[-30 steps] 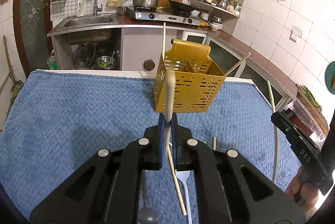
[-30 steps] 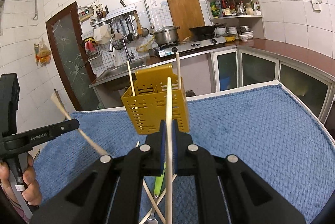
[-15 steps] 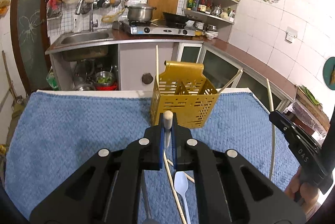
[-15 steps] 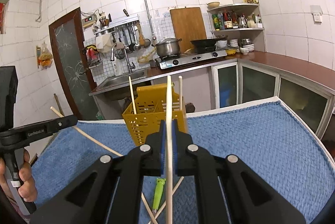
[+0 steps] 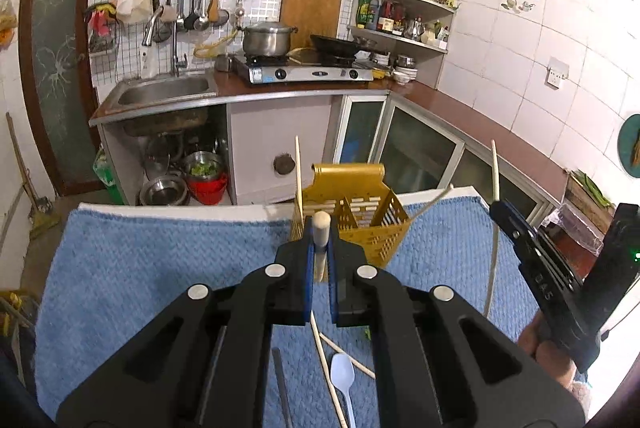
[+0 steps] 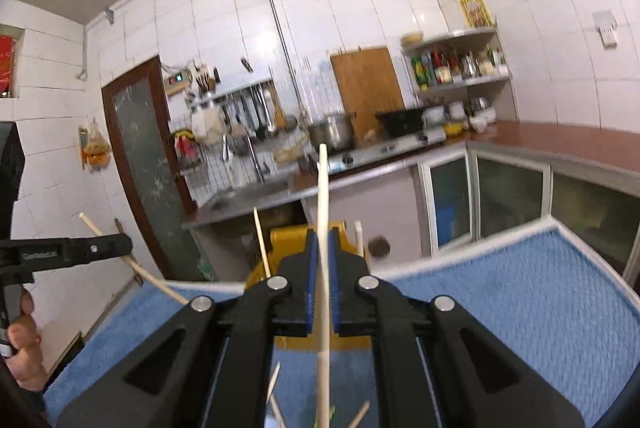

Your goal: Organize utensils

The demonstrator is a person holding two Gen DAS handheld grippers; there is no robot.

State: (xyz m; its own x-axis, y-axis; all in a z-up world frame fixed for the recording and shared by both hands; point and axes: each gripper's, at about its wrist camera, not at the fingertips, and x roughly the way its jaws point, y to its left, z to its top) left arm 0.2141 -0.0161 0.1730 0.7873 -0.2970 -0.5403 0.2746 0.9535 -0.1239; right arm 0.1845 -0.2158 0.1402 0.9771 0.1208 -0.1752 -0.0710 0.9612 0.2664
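I am pinching one chopstick (image 5: pixel 320 244) in the left gripper (image 5: pixel 320 260) and another chopstick (image 6: pixel 323 228) in the right gripper (image 6: pixel 322 268). The yellow utensil caddy (image 5: pixel 372 224) is standing ahead on the blue towel (image 5: pixel 160 268). I am keeping each tip above its rim before lowering.

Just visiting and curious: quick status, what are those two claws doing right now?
Left gripper shut on a chopstick. Right gripper shut on another chopstick. Yellow holder ahead, two sticks already in. Nothing blocking.
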